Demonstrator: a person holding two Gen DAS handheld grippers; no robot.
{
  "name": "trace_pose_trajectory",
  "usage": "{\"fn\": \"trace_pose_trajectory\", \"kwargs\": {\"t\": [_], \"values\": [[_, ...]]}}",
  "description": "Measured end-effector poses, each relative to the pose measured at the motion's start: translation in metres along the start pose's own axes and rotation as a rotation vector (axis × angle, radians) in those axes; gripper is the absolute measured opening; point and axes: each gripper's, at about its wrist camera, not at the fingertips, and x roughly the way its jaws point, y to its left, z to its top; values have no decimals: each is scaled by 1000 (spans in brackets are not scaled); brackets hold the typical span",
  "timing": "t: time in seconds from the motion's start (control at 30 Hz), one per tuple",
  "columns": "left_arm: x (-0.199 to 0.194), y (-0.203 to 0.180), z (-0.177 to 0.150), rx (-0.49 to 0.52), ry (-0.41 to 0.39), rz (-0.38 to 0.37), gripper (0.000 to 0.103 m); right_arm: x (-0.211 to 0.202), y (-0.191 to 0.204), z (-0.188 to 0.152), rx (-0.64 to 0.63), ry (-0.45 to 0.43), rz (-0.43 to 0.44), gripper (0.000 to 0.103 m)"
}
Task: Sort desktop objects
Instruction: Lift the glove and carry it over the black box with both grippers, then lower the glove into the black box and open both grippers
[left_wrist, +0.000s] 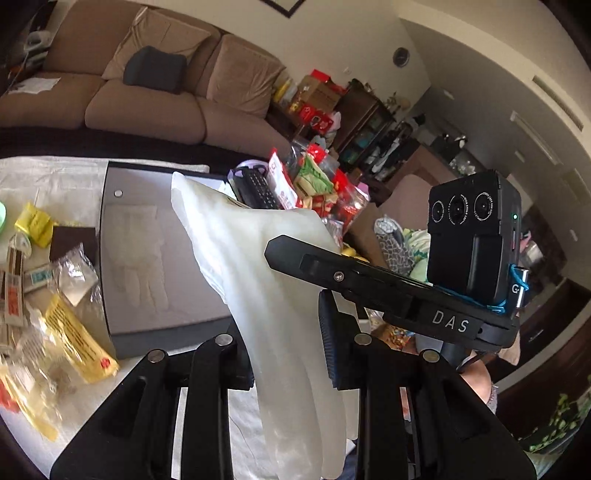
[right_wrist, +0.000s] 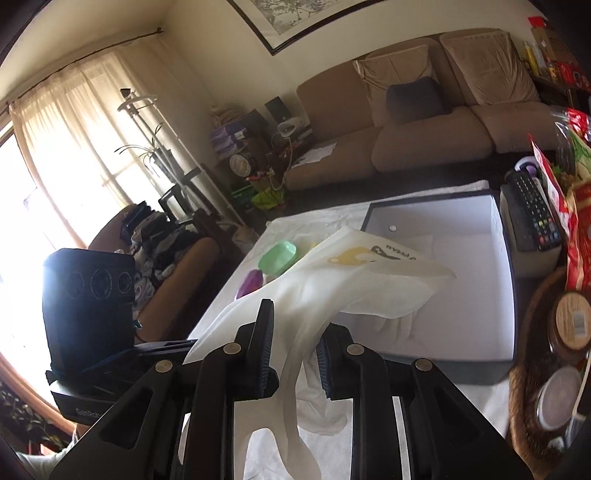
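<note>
Left wrist: both tools (left_wrist: 286, 354) (right_wrist: 295, 354) pinch glove (left_wrist: 266, 280) | white-clothed table (left_wrist: 55, 177) | brown sofa (left_wrist: 147, 107)

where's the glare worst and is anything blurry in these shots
Right wrist view: the window on the left is blown out white, washing over the camera mounted on the other gripper. Left wrist view: even light, no glare, but the wrappers at the left edge are smeared; the glove stays fairly sharp. Both views bend straight lines.
</note>
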Motion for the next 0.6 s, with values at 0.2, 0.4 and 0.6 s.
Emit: {"fn": "trace_pose_trajectory", "kwargs": {"t": [0.2,0.4,0.6], "values": [[47,66,53,-55,17,27,25,77,-51,53,46,37,12,23],[104,133,58,-107,89,75,25,154,-103,59,107,122,0,23],[145,163,41,-115,170,114,25,196,-145,32,188,184,-2,23]]}}
